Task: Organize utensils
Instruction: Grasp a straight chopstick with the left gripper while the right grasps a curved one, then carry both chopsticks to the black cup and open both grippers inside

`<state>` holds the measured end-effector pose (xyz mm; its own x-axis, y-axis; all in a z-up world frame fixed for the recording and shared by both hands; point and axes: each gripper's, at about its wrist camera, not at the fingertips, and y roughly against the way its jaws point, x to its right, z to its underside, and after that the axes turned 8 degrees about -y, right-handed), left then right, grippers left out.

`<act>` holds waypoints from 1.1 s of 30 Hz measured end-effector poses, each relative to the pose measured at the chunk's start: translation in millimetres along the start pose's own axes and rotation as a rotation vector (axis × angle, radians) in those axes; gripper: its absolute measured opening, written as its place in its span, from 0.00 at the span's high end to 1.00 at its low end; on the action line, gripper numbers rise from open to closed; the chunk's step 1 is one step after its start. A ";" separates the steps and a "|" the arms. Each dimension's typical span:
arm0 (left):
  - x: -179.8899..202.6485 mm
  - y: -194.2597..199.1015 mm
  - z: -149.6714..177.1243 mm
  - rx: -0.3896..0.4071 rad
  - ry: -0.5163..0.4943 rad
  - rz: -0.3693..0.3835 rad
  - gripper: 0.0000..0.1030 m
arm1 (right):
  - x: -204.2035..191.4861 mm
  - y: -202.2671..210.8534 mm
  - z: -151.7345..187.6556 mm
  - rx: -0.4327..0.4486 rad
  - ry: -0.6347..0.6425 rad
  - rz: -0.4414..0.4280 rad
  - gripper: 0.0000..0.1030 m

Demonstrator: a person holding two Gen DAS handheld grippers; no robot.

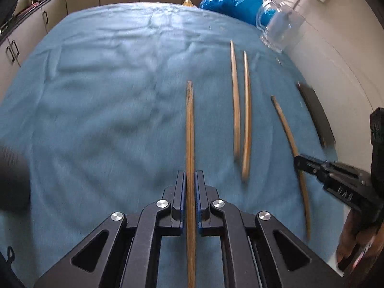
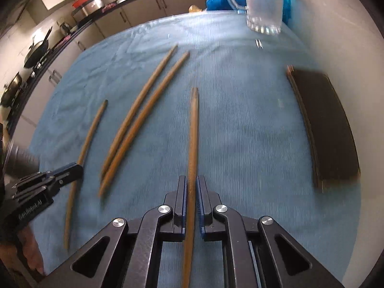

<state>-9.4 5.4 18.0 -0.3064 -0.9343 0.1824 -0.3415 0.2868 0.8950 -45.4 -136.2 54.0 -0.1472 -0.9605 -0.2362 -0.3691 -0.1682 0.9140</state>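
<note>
Left wrist view
Left gripper [image 1: 190,180]: clenched on a wooden chopstick [image 1: 190,129], the blue pads pressed to both of its sides.
Held chopstick, axis: runs straight forward along the fingers, blunt end pointing away toward the far edge of the blue tablecloth [image 1: 96,96], the other end passing back under the camera.
Held chopstick, place: above the cloth, about mid-table; whether it touches the cloth cannot be told.
Loose pair of chopsticks [image 1: 241,110]: lie on the cloth to the right, side by side and nearly parallel, long axes running near to far, just beside each other.
Right gripper [image 1: 302,163]: enters from the right edge, gripping a second chopstick [image 1: 285,129] that points away and slightly left.
Glass mug [image 1: 278,26]: far right corner of the cloth, blurred.
Dark board [image 1: 314,112]: along the right edge beside the wall.

Right wrist view
Right gripper [image 2: 192,182]: clamped on its chopstick [image 2: 194,129], pads touching both sides.
Axis: straight ahead along the fingers, blunt end aimed toward the glass mug [image 2: 264,7], well short of it.
Loose pair [image 2: 141,117]: to the left on the tablecloth [image 2: 240,132], slanting from near-left to far-right, close together at the near ends.
Left gripper [image 2: 78,166]: at the left edge, gripping the chopstick [image 2: 92,129] that points away and slightly right.
Dark board [image 2: 324,120]: right side, partly on the cloth edge.
</note>
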 end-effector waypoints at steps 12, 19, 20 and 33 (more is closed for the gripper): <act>9.7 15.2 31.1 -0.095 -0.067 0.034 0.89 | 4.8 17.8 41.1 -0.133 0.066 0.072 0.69; 21.1 1.8 6.7 -0.154 -0.125 -0.009 0.89 | -15.1 -3.3 14.7 -0.227 0.155 0.154 0.69; 22.7 0.8 4.9 -0.163 -0.135 -0.015 0.88 | -17.3 -5.4 12.6 -0.240 0.164 0.163 0.70; 19.1 3.6 8.2 -0.162 -0.152 0.039 0.93 | -51.4 -21.6 1.5 -0.282 0.227 0.196 0.93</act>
<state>-23.8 -9.7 21.3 -0.4515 -0.8768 0.1656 -0.1830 0.2726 0.9445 -31.3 -82.9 45.9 0.0277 -0.9996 0.0011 -0.0837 -0.0013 0.9965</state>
